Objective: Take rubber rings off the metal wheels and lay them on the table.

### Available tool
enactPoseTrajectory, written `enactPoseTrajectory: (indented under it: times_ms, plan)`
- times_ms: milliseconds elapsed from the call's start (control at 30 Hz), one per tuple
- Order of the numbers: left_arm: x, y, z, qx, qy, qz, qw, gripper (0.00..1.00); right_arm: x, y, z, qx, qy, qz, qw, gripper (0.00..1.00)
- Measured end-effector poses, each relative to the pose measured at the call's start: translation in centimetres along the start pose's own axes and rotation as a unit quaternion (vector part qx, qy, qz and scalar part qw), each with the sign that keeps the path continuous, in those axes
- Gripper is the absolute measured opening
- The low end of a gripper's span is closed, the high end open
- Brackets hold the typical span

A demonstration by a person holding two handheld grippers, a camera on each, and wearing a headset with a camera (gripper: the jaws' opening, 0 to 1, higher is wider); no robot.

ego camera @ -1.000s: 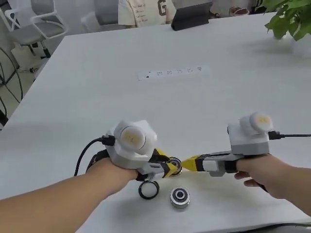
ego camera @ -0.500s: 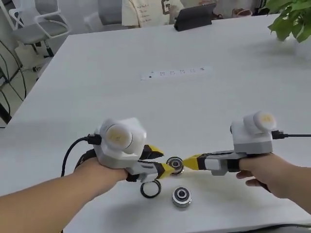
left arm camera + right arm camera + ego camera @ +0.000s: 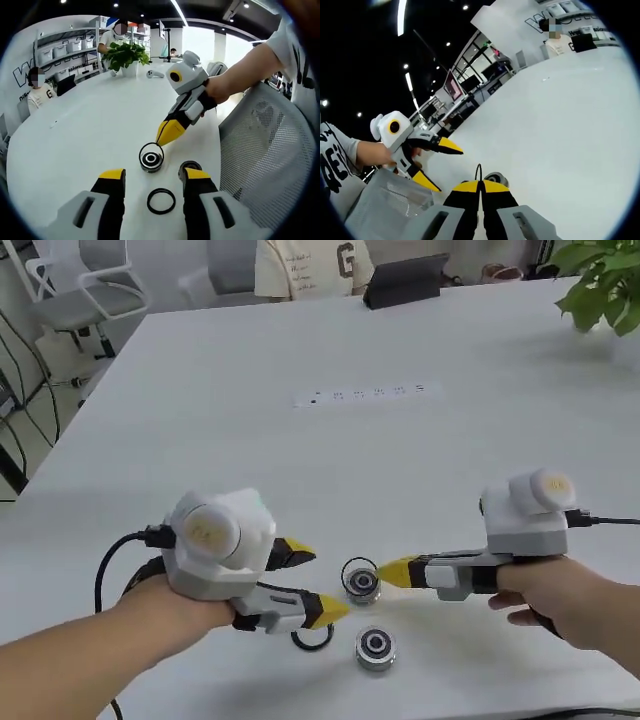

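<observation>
My right gripper (image 3: 384, 571) is shut on a thin black rubber ring (image 3: 356, 567), which stands just over a metal wheel (image 3: 362, 584) on the white table (image 3: 300, 460). In the right gripper view the ring (image 3: 479, 172) rises edge-on from the shut jaws of my right gripper (image 3: 481, 184), with the wheel (image 3: 495, 178) just beyond. My left gripper (image 3: 318, 582) is open to the left of that wheel, holding nothing. Between the jaws of my left gripper (image 3: 155, 175) I see the wheel (image 3: 151, 160), the held ring (image 3: 140, 151) and a loose ring (image 3: 161, 201). A second wheel (image 3: 375, 646) lies nearer me.
A loose ring (image 3: 312, 638) lies on the table, partly under my left gripper. A socket strip (image 3: 365, 395) is set in the table's middle. At the far edge are a dark tablet (image 3: 405, 280), a seated person (image 3: 310, 265) and a plant (image 3: 605, 285).
My left gripper has opened, let go of the wheel and drawn back to the left. The wheel now rests on the table while my right gripper keeps hold of its ring.
</observation>
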State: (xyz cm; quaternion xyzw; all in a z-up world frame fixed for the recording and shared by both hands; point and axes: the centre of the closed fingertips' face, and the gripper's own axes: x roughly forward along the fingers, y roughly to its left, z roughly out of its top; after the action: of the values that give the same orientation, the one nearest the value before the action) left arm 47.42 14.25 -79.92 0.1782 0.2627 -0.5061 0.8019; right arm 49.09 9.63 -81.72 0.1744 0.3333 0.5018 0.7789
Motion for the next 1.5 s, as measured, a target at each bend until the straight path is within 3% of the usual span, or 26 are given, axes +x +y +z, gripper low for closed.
enactPoseTrajectory:
  times_ms: [533, 1000, 1167, 1500]
  plan:
    - [-3.0, -0.2, -0.4, -0.024, -0.024, 0.013, 0.9993, 0.6, 0.1, 1.4, 0.3, 0.004, -0.001, 0.015, 0.9999, 0.0]
    - [-4.6, 0.3, -1.6, -0.034, -0.025, 0.03, 0.9987, 0.66, 1.2, 2.9, 0.2, 0.004, 0.008, 0.031, 0.9995, 0.0]
    - [-5.1, 0.5, -1.9, -0.03, -0.025, 0.04, 0.9984, 0.73, 1.4, 3.3, 0.1, 0.006, 0.013, 0.036, 0.9992, 0.0]
    - [-6.0, 0.2, -2.7, -0.031, -0.022, 0.042, 0.9984, 0.75, 2.5, 4.5, -0.6, 0.009, 0.029, 0.048, 0.9984, 0.0]
